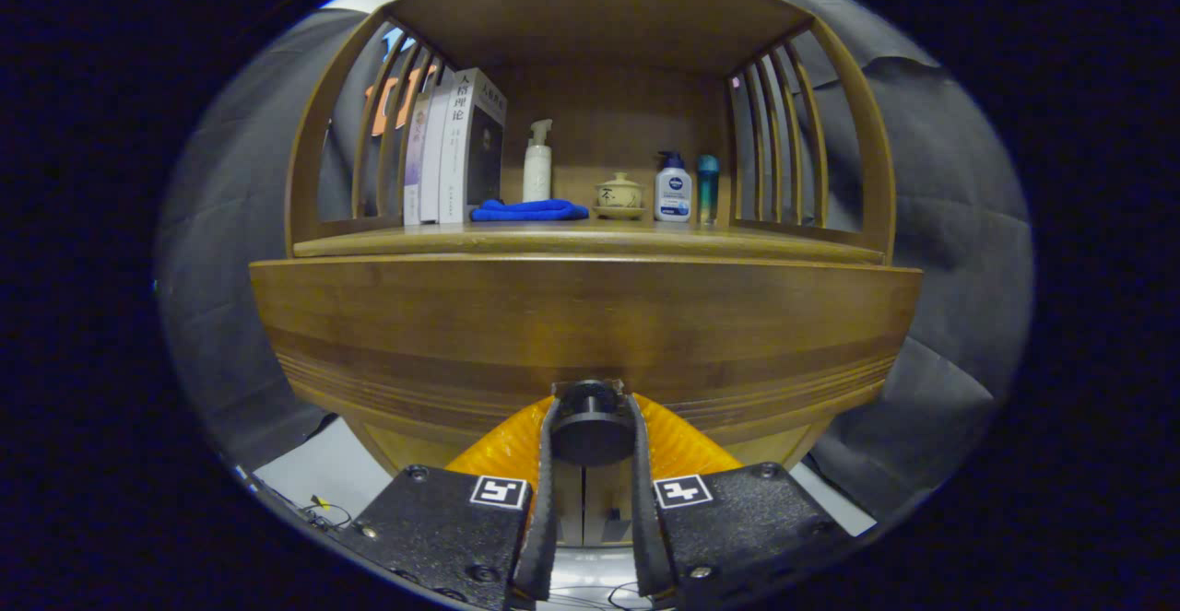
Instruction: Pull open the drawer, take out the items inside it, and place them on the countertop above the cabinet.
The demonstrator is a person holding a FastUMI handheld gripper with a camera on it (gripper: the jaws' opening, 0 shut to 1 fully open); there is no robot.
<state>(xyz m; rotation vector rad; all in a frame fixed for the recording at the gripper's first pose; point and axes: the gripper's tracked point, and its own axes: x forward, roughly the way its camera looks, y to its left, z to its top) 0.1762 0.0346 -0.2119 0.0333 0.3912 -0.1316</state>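
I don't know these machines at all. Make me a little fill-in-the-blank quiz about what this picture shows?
1. The tool has its two fingers closed on the drawer's round ____.
2. On the countertop, a folded blue ____ lies just ahead of the pump bottle.
3. The books stand upright beside the ____ slatted side of the cabinet.
4. The small lidded pot sits on a ____.

Missing words: knob; cloth; left; saucer

The gripper (591,427) clamps the dark knob (591,419) on the drawer (581,316).
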